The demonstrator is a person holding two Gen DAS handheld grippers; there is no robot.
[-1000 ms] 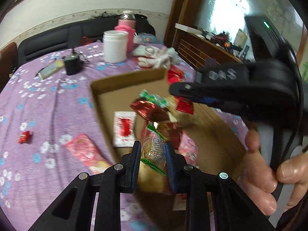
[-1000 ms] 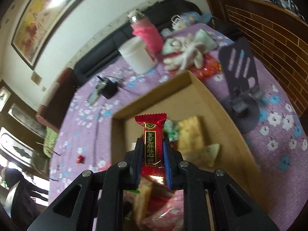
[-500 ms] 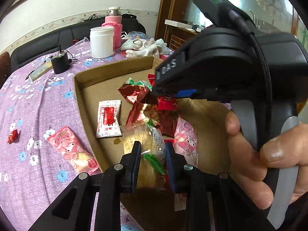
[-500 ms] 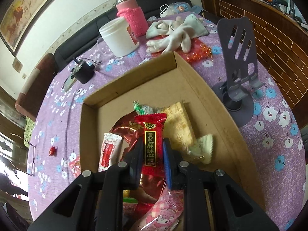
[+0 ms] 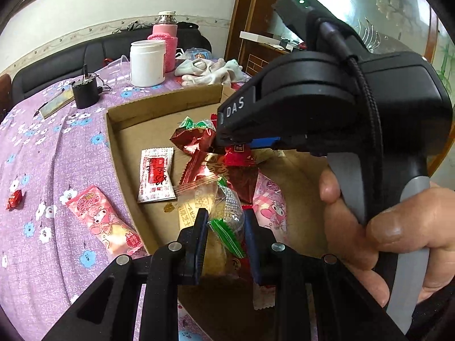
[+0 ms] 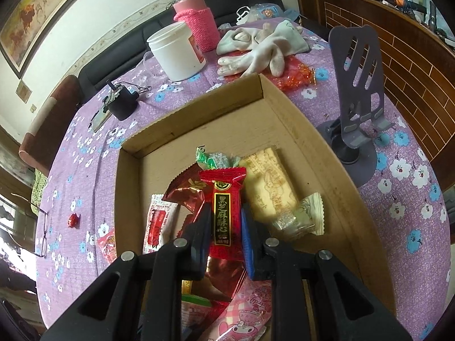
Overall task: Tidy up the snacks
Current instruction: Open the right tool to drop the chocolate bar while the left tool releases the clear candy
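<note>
1. Pinching a red snack packet (image 6: 226, 210), the right gripper (image 6: 226, 234) was held above the cardboard box (image 6: 287, 108).
2. A green-ended clear candy (image 5: 227, 213) was clamped by the left gripper (image 5: 224, 227) over the box's near edge.
3. A pink snack pack (image 5: 103, 226) was left on the tabletop (image 5: 42, 147) beside the box's left wall.
4. A white jar (image 6: 177, 52) was seen near the tabletop's far edge.

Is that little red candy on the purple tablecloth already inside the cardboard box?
No, the small red candy lies on the purple tablecloth, apart from and to the left of the cardboard box.
</note>
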